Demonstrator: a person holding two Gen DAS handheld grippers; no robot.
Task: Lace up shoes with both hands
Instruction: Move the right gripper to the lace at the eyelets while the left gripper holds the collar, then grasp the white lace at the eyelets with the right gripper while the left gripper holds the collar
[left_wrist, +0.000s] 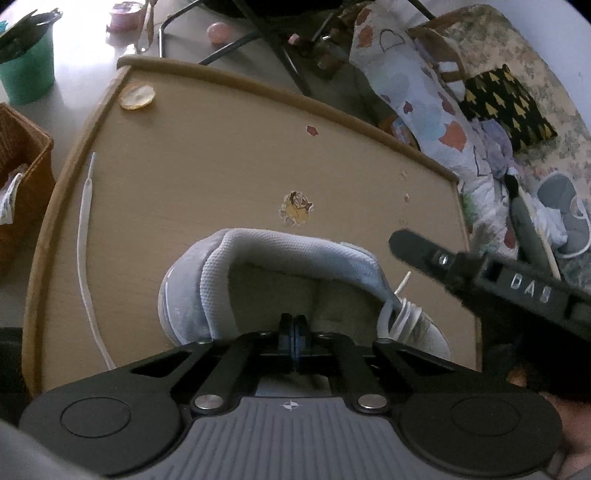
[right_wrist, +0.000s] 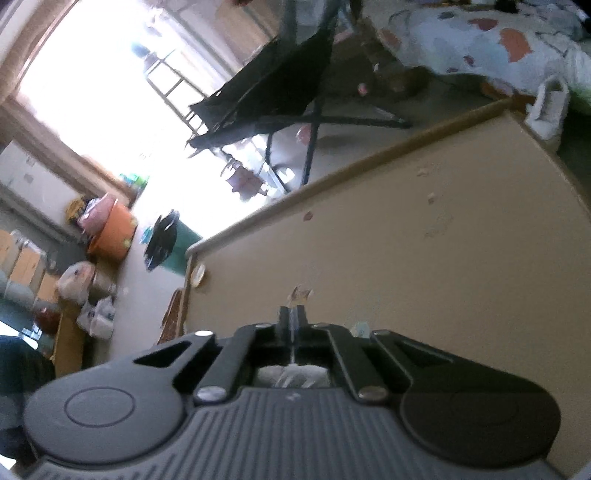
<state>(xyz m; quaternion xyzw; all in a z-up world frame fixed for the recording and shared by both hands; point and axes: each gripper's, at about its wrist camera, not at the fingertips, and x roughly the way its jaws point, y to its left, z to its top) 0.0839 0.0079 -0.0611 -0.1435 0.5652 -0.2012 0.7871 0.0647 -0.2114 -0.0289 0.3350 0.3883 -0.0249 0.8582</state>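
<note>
A grey and white shoe lies on the tan table, its opening facing me. My left gripper hangs over that opening with its blue pads together; nothing shows between them. A white lace is bunched in the eyelets on the shoe's right side, its tip sticking up. A second loose white lace runs along the table's left edge. My right gripper reaches in from the right, just above that tip. In the right wrist view my right gripper is shut, with a thin pale streak between the pads.
A wicker basket and a green bin stand left of the table. Patterned bedding and another grey shoe lie to the right. A black folding chair stands beyond the far edge. Stickers mark the tabletop.
</note>
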